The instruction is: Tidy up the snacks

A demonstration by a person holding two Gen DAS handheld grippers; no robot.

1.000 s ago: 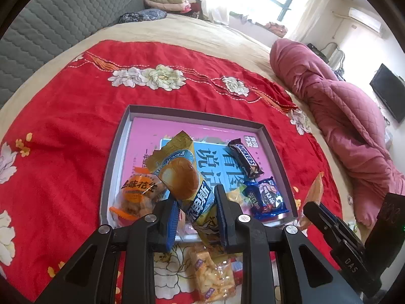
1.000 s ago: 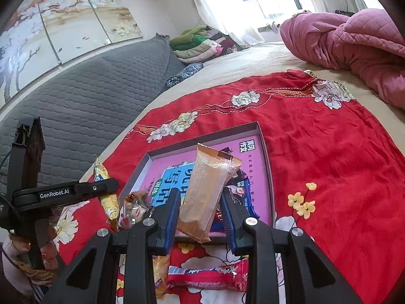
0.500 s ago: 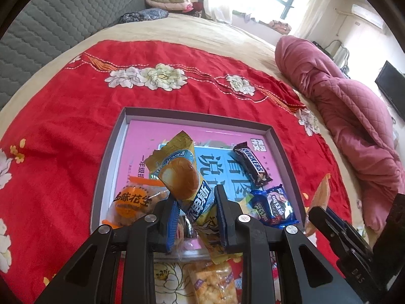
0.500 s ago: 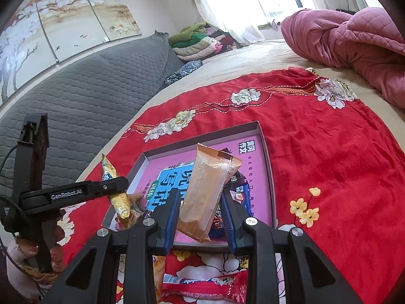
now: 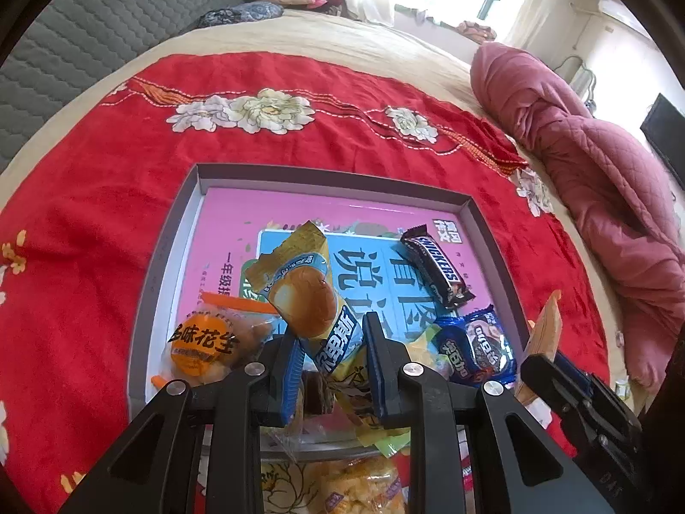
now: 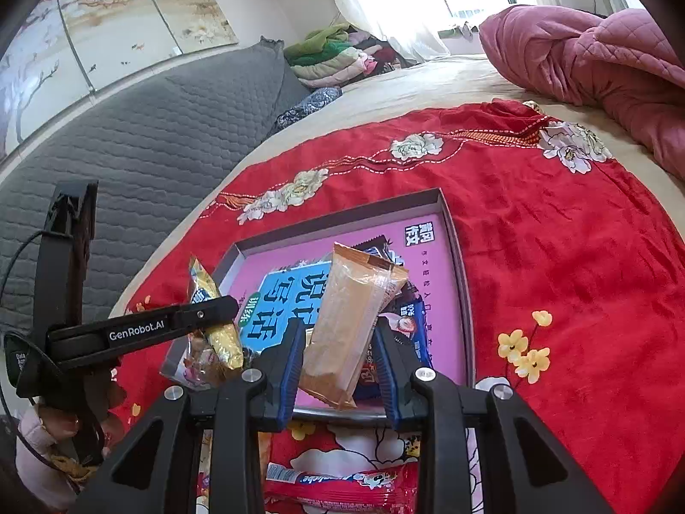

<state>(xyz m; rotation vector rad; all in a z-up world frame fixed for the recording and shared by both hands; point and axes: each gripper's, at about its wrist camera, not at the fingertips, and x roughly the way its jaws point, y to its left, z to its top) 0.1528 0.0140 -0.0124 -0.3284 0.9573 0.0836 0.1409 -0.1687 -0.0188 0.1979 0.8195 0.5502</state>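
Left wrist view: my left gripper (image 5: pixel 332 368) is pinching the lower part of a yellow-and-blue bread snack packet (image 5: pixel 306 295), which stands up and leans away over the grey tray (image 5: pixel 165 257). In the right wrist view my right gripper (image 6: pixel 340 364) is clamped on an orange-brown wafer packet (image 6: pixel 353 325), also held upright over the tray's near edge.

The tray sits on the red flowered cloth (image 5: pixel 85 197) and already holds a Snickers bar (image 5: pixel 436 272), a blue Oreo-style biscuit pack (image 5: pixel 475 349) and an orange peanut pack (image 5: pixel 203 345). Loose on the cloth below the tray's near rim lie a red candy stick (image 6: pixel 342 486) and a pack of yellow crisps (image 5: pixel 364 488).

I judge the step in hand to be setting both held packets down inside the tray. To do it well, I'd carry each packet past the near rim toward the bare pink floor at the far half, lower until the wrapper's bottom meets the floor, then tip it flat before letting go, so it doesn't flop back over the edge. I'd keep the two grippers apart, since they sit close side by side.
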